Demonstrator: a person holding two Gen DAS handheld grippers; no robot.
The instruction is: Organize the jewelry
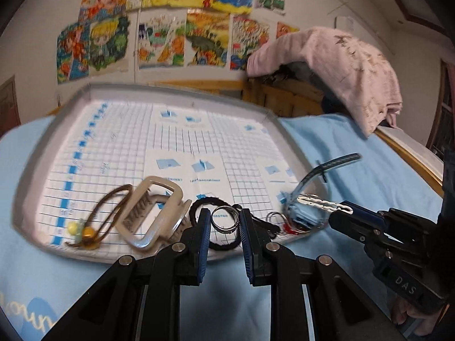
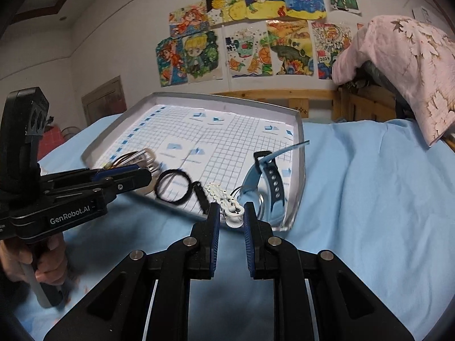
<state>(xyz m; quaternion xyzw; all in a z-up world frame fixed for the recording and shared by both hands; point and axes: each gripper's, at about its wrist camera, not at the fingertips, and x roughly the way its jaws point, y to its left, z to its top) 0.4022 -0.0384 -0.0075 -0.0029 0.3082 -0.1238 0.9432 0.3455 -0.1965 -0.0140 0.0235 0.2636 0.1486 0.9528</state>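
A white tray (image 1: 61, 119) with a blue grid sheet lies on the blue bed. Near its front edge lie a beige claw clip (image 1: 152, 213), a brown hair tie with beads (image 1: 96, 221), a black hair tie (image 1: 199, 201), a metal ring (image 1: 225, 218) and a blue watch (image 1: 301, 210). My left gripper (image 1: 225, 221) is partly open with the ring between its fingers. My right gripper (image 2: 231, 216) is shut on a white hair clip (image 2: 227, 199) at the tray's front edge (image 2: 278, 227); the clip also shows in the left wrist view (image 1: 321, 203). The watch (image 2: 264, 182) lies just beyond.
A pink cloth (image 2: 409, 65) drapes over a wooden bed frame (image 2: 312, 96) at the right. Colourful drawings (image 2: 256, 28) hang on the wall behind. The blue sheet (image 2: 369, 199) spreads around the tray. A hand holds the left gripper body (image 2: 51, 199).
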